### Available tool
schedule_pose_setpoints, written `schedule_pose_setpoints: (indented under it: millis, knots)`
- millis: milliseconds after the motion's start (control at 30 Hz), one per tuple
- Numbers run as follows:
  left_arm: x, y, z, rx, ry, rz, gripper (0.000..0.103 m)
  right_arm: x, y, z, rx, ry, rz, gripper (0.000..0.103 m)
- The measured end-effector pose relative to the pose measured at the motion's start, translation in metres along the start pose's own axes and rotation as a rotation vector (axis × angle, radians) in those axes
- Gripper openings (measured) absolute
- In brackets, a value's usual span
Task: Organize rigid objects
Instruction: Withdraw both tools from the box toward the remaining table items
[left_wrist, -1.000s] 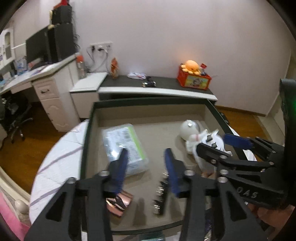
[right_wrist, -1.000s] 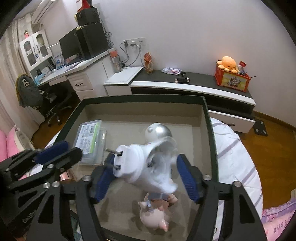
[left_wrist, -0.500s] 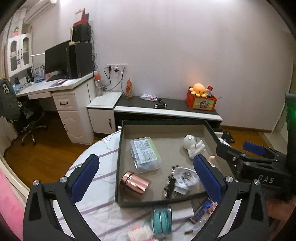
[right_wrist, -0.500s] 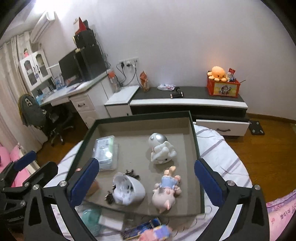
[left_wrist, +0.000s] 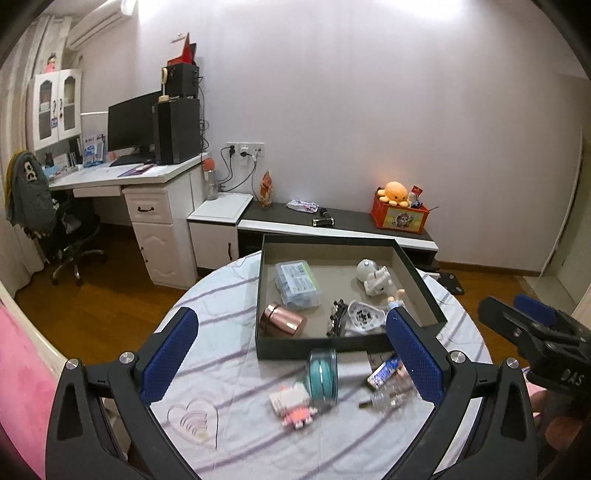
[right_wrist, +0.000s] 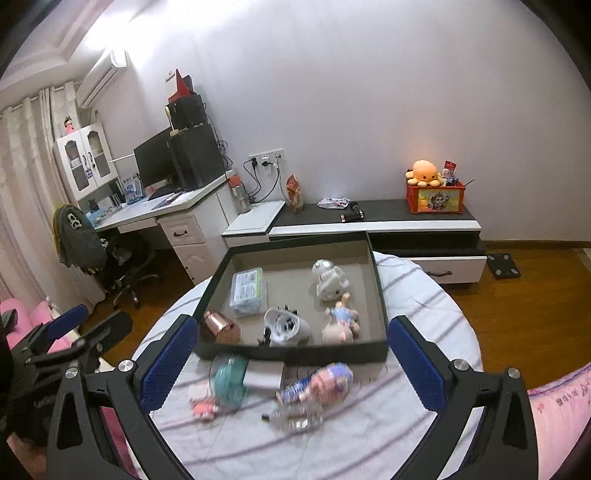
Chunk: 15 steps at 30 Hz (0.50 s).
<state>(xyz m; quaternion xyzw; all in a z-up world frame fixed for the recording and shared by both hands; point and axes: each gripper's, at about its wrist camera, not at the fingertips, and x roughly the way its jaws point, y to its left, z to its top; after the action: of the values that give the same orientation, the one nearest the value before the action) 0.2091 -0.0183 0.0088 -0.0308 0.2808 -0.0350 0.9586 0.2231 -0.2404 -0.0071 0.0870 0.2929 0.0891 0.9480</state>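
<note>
A dark open box (left_wrist: 325, 350) (right_wrist: 295, 353) stands on a round striped table. In it lie a clear plastic case (left_wrist: 297, 284), a copper cup (left_wrist: 282, 320), a white charger (left_wrist: 364, 316) (right_wrist: 284, 325), keys (left_wrist: 337, 320), a white astronaut figure (left_wrist: 373, 276) and a pig doll (right_wrist: 341, 318). In front of the box lie a teal tape roll (left_wrist: 323, 380), a pink block toy (left_wrist: 293, 405), a small clear bottle (left_wrist: 388, 398) and a blue packet (left_wrist: 386, 371). My left gripper (left_wrist: 291, 360) and right gripper (right_wrist: 290, 363) are both wide open, empty, held back above the table's near side.
The table (left_wrist: 229, 373) has a white cloth with purple stripes. Behind it stand a low black-and-white cabinet (left_wrist: 343, 225) and a white desk (left_wrist: 147, 192) with a monitor. An office chair (left_wrist: 70, 236) is at the left. Pink bedding (right_wrist: 557, 413) lies at the right.
The right gripper let go of the white charger, which now lies in the box. Both grippers opened wide and pulled back and up from the box, bringing the table's front objects into view.
</note>
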Motion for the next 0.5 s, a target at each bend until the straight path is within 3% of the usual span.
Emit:
schedule_pose_setpoints:
  millis: [500]
  knots:
    - [-0.035,0.011,-0.069,-0.017,0.089,0.000,0.103,-0.058,-0.003,-0.067,0.014,0.017,-0.046,0.103]
